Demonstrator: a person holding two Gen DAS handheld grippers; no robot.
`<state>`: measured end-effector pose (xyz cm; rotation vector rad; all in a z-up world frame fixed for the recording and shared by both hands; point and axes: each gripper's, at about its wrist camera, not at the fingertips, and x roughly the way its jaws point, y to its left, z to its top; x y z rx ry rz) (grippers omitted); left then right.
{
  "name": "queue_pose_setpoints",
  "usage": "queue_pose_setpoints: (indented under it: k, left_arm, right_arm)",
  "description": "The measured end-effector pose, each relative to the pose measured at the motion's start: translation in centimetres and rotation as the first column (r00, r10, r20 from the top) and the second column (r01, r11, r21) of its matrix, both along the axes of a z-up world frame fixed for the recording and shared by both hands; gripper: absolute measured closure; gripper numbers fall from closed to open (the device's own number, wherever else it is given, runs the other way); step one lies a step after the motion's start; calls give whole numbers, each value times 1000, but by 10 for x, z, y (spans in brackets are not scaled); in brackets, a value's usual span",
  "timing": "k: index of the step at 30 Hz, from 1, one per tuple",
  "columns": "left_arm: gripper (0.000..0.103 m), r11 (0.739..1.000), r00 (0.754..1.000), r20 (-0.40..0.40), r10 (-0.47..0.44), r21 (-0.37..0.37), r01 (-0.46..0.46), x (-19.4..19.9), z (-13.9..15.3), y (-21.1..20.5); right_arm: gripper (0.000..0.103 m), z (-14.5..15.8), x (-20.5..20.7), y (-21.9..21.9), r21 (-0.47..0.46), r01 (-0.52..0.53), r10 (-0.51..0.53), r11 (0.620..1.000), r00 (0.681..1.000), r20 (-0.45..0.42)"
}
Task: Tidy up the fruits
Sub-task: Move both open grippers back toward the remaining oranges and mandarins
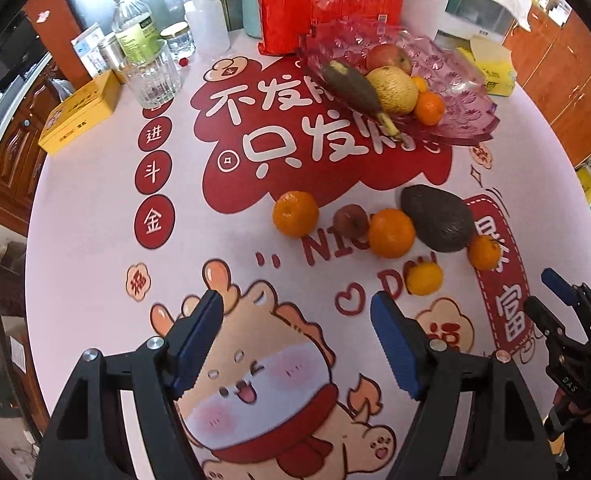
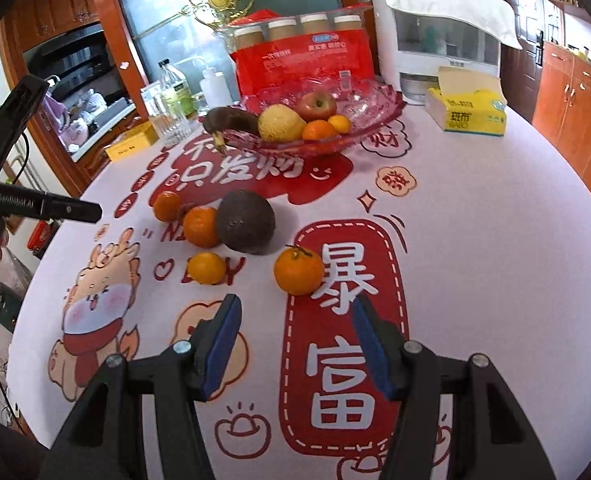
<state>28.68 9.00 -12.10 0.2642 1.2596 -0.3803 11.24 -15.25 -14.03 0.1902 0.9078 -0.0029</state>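
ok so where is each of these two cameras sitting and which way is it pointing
Left wrist: on the left gripper, looking down and forward over the table at loose fruit and the pink fruit bowl; its own open fingers show, plus the right gripper at the right edge.
Right wrist: on the right gripper, facing the nearest orange; own fingers and the left gripper's body at left.
Shared: avocado, bowl, oranges.

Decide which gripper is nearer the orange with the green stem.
Right. The right gripper sits open just short of the stemmed orange, which is lined up with its gap; the left gripper is farther off to the side.
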Motion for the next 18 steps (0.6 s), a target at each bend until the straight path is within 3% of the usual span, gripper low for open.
queue_pose_setpoints:
  k: [9,18]
  left_arm:
    - [28,1000,999,-32,18,-5,-19,38,-29,-1]
    - [28,997,997,-61,40,-60,-44,65,-53,-8]
  right_arm:
    - [45,-15,13,7,-58,-2,0,998,999,-38]
    - [45,-26,27,14,-111,-26,21,993,999,-51]
